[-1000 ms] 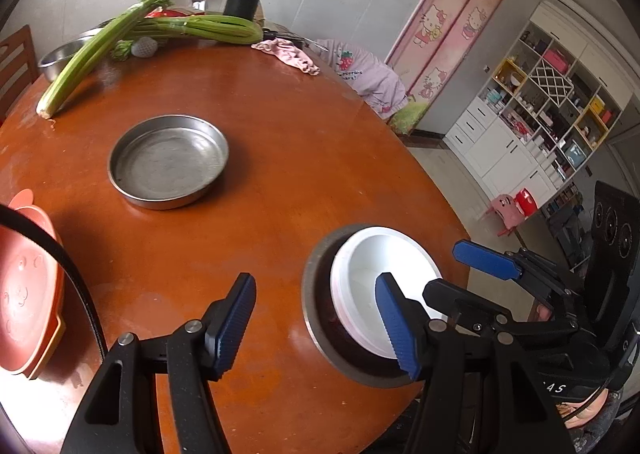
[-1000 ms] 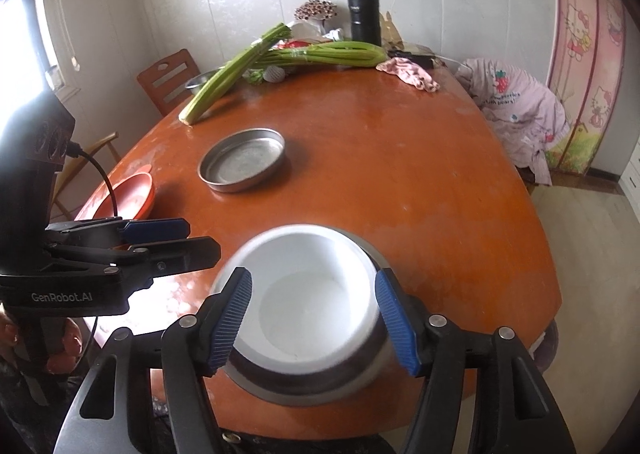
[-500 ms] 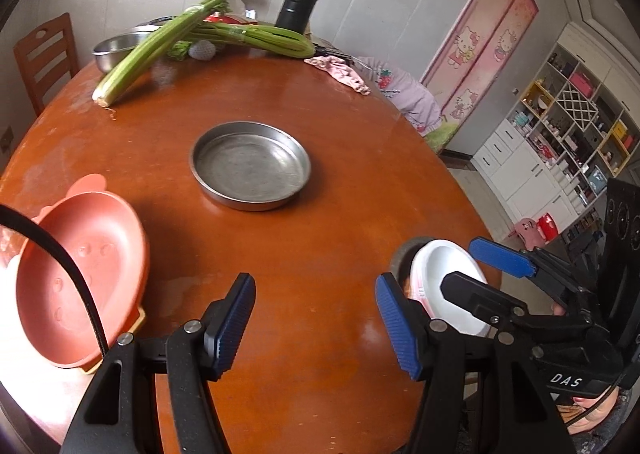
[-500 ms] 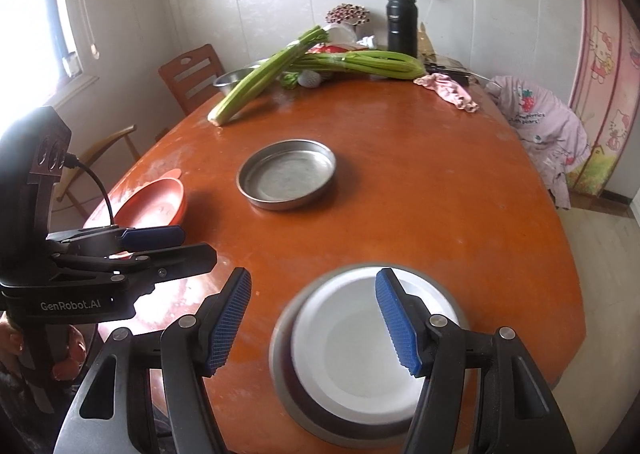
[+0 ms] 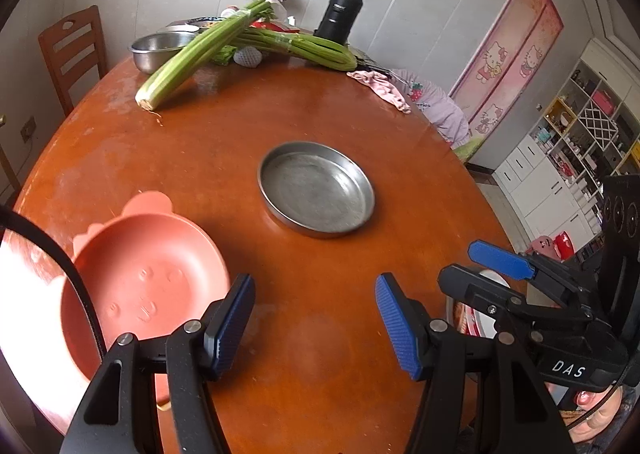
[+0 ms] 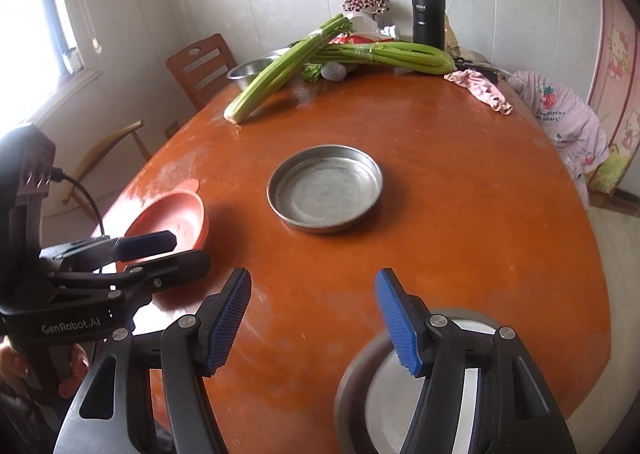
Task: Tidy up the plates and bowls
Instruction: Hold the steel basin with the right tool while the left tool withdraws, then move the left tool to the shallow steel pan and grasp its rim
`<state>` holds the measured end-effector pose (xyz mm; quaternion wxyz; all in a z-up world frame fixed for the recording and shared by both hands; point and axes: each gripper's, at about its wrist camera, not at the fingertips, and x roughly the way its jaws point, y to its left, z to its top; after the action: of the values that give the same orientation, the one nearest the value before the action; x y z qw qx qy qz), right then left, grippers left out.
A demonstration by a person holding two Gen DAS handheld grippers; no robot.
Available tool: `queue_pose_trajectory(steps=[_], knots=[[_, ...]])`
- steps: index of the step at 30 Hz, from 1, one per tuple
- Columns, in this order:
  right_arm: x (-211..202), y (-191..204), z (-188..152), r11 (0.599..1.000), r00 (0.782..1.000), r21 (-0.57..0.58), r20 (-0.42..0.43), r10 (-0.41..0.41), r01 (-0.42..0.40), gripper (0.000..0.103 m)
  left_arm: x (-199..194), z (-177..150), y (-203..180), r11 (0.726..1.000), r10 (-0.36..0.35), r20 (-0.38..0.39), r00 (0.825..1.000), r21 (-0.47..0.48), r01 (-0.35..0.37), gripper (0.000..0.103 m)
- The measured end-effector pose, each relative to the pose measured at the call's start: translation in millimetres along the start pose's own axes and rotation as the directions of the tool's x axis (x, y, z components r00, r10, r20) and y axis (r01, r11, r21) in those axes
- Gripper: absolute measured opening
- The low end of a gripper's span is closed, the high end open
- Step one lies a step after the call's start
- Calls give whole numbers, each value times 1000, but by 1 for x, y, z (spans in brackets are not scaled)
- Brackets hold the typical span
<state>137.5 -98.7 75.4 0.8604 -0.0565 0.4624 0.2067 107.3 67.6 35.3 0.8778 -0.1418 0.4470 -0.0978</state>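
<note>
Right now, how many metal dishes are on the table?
3: a round metal pan mid-table, a steel bowl at the far end behind the celery, and a metal plate under a white bowl at the near edge. Clutter may hide more.

The white bowl [image 6: 404,410] sitting in a metal dish [image 6: 352,378] near the table [image 6: 460,214] edge is blurred, half covered by the right gripper [image 6: 312,324] and cut by the frame's bottom. In the left wrist view only a sliver shows behind that gripper. The pink bowl [image 5: 148,286] is partly covered by a cable [image 5: 80,290].
</note>
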Motion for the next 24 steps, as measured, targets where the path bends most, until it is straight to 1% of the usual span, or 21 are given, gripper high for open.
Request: queue_pose_trajectory(steps=[2,4,6,10,12,14,16,19,21,24], knots=[[9,0,11,999,1000,37,-3,12,-12,66,0,11,7,1000,4,2,1000,-2,-4,62],[17,-1,19,998,1000,66,-8,-1,1,66,3,24,12,1000,22,-10,1000,-2,-22,62],[26,-1,28,996,1000,91,-16,-9,10,66,8,36,18,1000,6,-29,1000,2,-5,62],[41,-4,41,989,995,103,-21,-101,102,66,26,64,30,1000,-8,-79,997,6,8,62],[49,-9,45,985,994,134,-29,-109,112,66,38,76,33,1000,-17,-105,994,12,18,62],[58,-17,48,975,992,182,-46,-119,125,66,50,86,37,1000,1,-134,991,9,0,62],[68,-22,50,963,983,203,-74,-168,180,66,62,94,37,1000,-3,-149,989,15,5,62],[83,-29,51,948,972,220,-104,-211,230,66,85,106,37,1000,-14,-188,982,3,14,62],[93,-34,52,938,964,235,-132,-230,256,66,99,110,36,1000,-9,-214,977,9,11,62],[110,-41,53,931,960,250,-158,-232,266,66,118,115,34,1000,-7,-244,970,11,9,62]])
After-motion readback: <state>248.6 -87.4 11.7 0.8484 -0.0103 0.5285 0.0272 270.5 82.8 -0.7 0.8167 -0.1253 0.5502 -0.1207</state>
